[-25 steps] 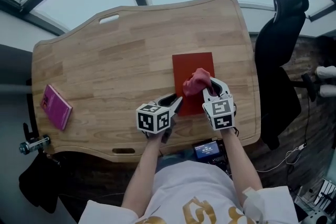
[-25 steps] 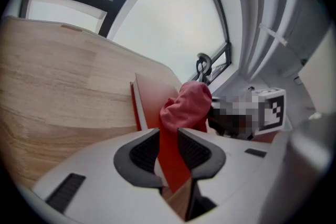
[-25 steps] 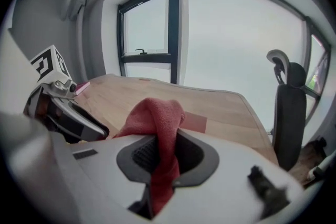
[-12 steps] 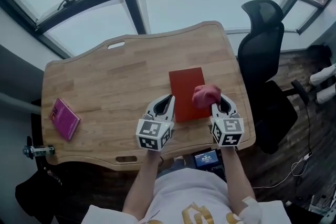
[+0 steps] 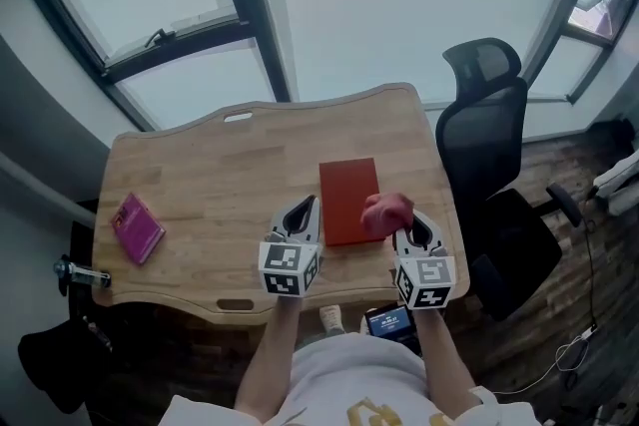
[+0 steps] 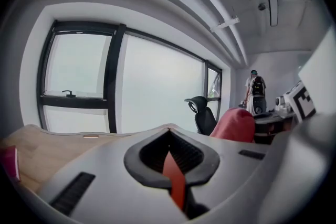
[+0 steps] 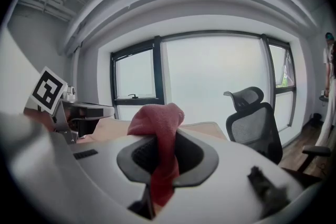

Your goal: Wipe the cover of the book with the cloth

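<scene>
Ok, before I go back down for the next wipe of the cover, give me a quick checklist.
1. Cloth gripped: ok. The right tool is shut on the red cloth.
2. Book in place: ok. The red book lies flat on the wooden desk.
3. Cloth touching the cover: cannot tell. In the head view it overlaps the book's near right corner.
4. Left tool free: ok. Its jaws are drawn together and grip nothing. It sits beside the book's near left corner.
5. Clutter near the book: ok. The small pink book lies far off at the desk's left end.
</scene>
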